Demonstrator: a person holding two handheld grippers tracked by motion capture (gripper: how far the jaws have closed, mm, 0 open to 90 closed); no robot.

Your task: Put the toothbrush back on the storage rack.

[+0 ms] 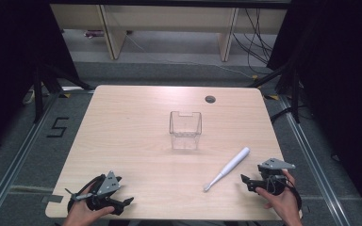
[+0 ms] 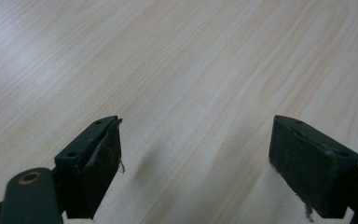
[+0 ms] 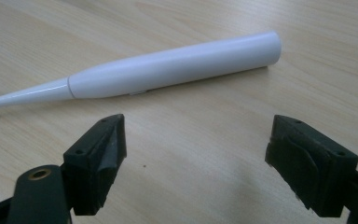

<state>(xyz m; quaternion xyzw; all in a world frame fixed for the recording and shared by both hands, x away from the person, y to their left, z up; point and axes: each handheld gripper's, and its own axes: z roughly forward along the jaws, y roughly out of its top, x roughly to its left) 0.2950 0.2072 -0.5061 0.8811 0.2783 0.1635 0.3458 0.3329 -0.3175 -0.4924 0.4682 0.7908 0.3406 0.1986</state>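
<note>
A white electric toothbrush (image 1: pixel 228 167) lies flat on the wooden table (image 1: pixel 136 122), its thick handle end toward the far right and its brush head toward the near left. In the right gripper view the toothbrush (image 3: pixel 168 67) lies crosswise just beyond my right gripper (image 3: pixel 196 149), whose jaws stand wide apart with bare wood between them. From above, the right gripper (image 1: pixel 247 181) sits at the near right edge, pointing left at the toothbrush. My left gripper (image 1: pixel 125 202) rests at the near left corner; seen along its jaws, the left gripper (image 2: pixel 196 154) is open over bare table.
A clear plastic box (image 1: pixel 185 129) stands upright and open-topped in the middle of the table, beyond the toothbrush. A round cable hole (image 1: pixel 210 99) sits near the far edge. Dark stands and cables flank the table on both sides.
</note>
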